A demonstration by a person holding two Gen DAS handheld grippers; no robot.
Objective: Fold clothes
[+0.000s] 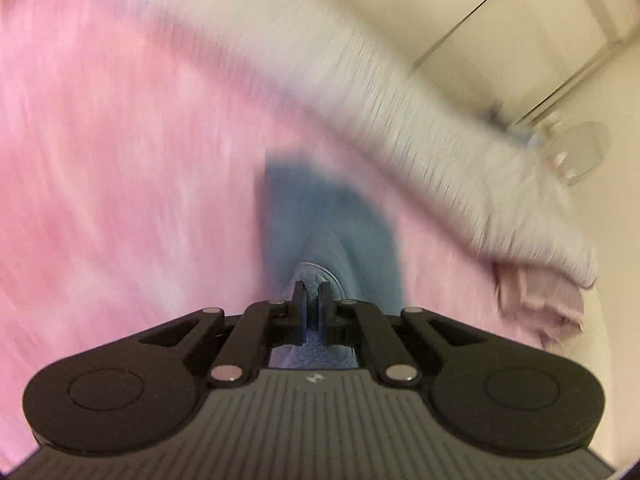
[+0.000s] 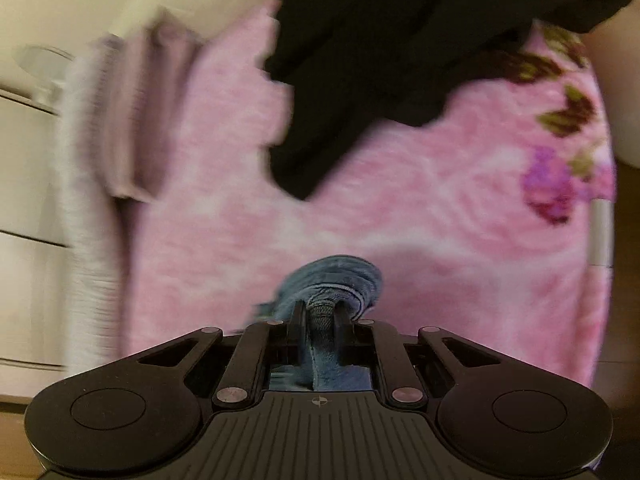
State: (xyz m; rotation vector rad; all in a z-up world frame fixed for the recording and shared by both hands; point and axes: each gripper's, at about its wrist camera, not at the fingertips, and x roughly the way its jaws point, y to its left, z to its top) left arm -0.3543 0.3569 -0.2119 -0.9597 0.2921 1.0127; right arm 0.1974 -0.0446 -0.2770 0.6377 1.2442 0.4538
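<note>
Jaws of both the left gripper (image 1: 311,294) and right gripper (image 2: 319,312) pinch a blue denim garment (image 2: 340,276) above the pink floral blanket (image 2: 440,216), folding barely begun.

The blanket (image 2: 400,208) is pink with purple flowers and olive leaves; the denim garment (image 2: 332,280) blue; another garment (image 2: 380,60) black.
</note>
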